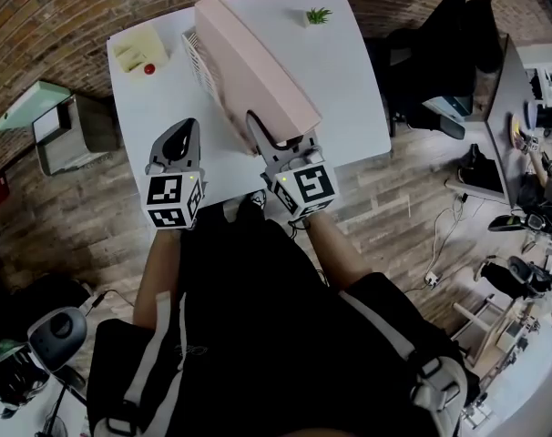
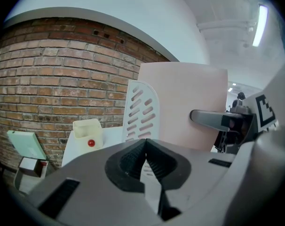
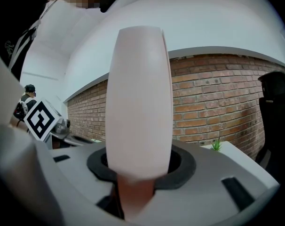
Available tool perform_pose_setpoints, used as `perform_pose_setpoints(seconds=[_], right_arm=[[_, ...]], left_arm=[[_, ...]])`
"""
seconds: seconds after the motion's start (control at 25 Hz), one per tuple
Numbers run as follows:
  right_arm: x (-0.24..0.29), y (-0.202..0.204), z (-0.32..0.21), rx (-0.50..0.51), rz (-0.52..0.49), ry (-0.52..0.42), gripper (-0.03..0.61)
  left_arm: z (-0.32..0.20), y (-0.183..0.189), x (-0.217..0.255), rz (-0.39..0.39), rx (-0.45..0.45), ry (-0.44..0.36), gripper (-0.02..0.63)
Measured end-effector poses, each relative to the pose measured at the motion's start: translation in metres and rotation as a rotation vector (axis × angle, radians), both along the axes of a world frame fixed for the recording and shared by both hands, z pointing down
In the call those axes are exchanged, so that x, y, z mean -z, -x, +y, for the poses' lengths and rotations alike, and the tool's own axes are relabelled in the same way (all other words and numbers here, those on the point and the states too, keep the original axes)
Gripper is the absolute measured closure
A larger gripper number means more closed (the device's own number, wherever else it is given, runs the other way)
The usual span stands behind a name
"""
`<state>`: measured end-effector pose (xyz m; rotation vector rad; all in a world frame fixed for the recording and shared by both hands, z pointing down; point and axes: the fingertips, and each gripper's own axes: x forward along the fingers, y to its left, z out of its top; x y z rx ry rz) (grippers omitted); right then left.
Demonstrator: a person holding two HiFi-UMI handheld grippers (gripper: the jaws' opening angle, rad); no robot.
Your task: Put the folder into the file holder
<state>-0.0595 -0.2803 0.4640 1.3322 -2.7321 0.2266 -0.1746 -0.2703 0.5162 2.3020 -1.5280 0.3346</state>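
Note:
A pink folder [image 1: 253, 71] stands on edge over the white table [image 1: 349, 89], tilted, its far end at the white slotted file holder [image 1: 196, 55]. My right gripper [image 1: 278, 137] is shut on the folder's near lower corner. In the right gripper view the folder [image 3: 138, 102] fills the gap between the jaws [image 3: 138, 173]. My left gripper [image 1: 179, 137] hovers shut and empty at the table's front edge, left of the folder. The left gripper view shows its closed tips [image 2: 145, 145], the holder's slotted wall [image 2: 140, 109], the folder [image 2: 189, 98] and a right fingertip [image 2: 210, 118].
A pale yellow box with a red ball [image 1: 141, 53] sits at the table's far left corner, a small green plant [image 1: 318, 15] at the far right. A green-lidded box [image 1: 57, 121] stands on the floor left. A black chair [image 1: 458, 44] is right of the table.

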Motion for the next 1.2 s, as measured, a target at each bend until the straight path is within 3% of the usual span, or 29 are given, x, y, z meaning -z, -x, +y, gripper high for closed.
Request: perform_pose_setpoints(seconds=[1.2], right_arm=[[-0.04, 0.003, 0.001, 0.034, 0.097, 0.13, 0.362]], left_arm=[[0.004, -0.007, -0.002, -0.008, -0.002, 0.012, 0.592]])
